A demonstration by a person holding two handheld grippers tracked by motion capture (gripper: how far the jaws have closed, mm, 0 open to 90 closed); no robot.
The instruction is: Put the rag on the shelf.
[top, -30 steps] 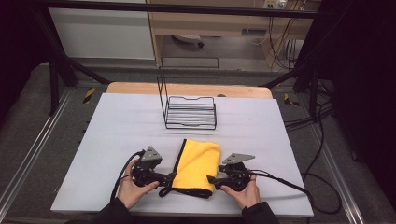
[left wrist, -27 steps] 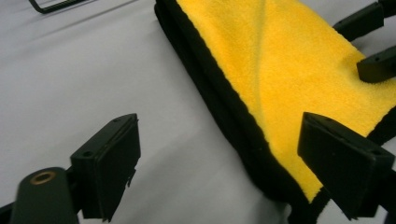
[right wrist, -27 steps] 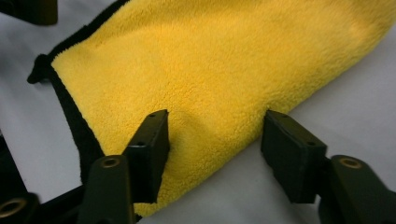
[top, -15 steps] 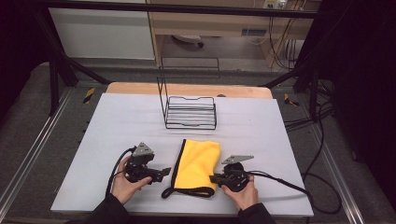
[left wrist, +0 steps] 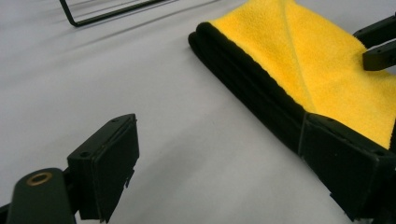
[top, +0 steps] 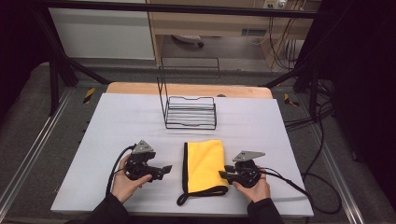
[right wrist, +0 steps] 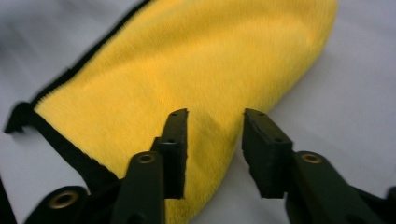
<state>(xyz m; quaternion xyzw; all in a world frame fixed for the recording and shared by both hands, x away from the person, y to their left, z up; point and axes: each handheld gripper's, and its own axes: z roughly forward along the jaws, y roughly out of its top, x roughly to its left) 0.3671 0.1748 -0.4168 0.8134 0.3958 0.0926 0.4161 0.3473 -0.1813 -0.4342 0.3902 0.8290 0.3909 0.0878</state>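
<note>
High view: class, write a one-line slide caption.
Folded yellow cloth lies between two hand-held tools, left tool and right tool, before a wire rack.

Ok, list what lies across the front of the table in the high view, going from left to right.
Left hand-held gripper → folded yellow cloth with its black edge → right hand-held gripper, at the cloth's right edge.
</note>
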